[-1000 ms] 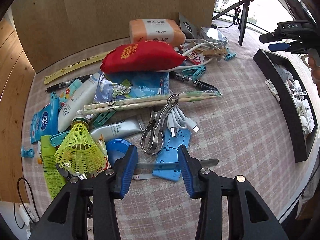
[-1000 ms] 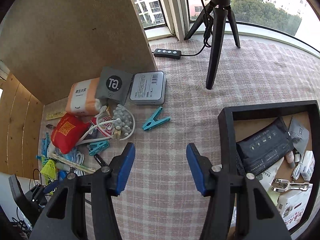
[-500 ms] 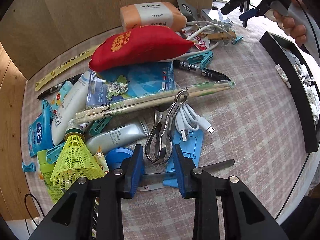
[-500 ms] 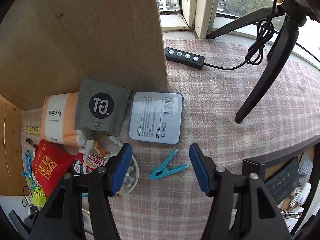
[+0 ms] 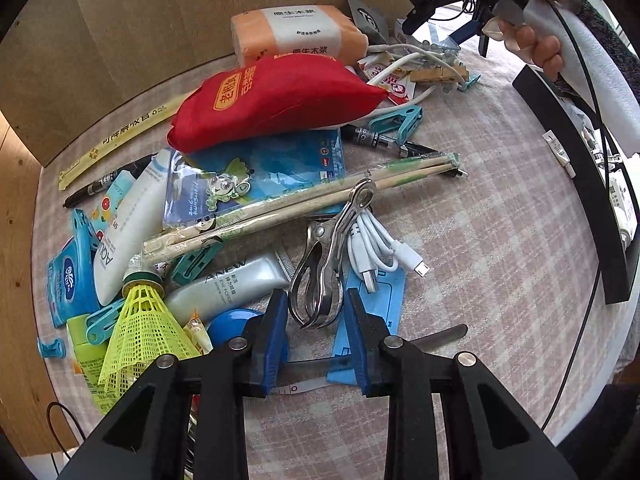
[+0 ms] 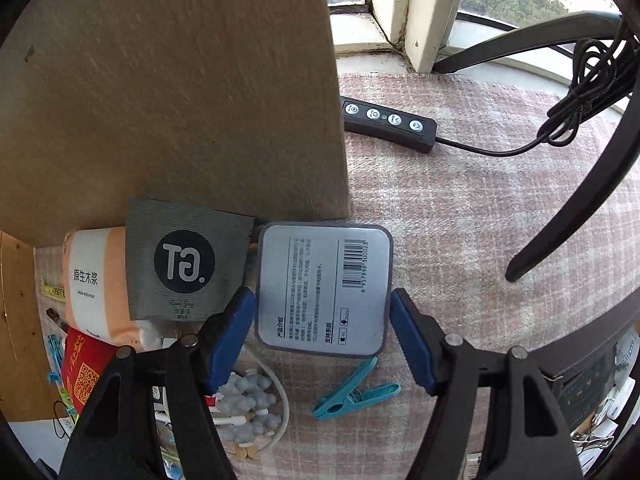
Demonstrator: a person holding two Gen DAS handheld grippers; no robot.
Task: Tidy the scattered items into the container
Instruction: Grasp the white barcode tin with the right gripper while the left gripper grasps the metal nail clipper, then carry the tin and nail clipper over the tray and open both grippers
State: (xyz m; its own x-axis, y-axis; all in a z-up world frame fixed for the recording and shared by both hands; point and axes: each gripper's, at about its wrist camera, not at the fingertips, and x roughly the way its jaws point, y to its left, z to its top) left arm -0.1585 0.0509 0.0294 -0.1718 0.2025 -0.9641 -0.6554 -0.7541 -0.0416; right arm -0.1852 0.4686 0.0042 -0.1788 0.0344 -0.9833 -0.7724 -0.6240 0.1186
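Metal clip [image 5: 320, 276] | long axis pointing away, handles between left gripper [image 5: 316, 322] pads, narrowed, contact unclear | right gripper [image 6: 322, 330] opening astride grey tin [image 6: 324, 290]

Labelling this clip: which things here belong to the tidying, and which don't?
Job:
- metal clip between left gripper pads
- grey box between opening right gripper jaws
- black container

Not:
- button remote
- tripod leg
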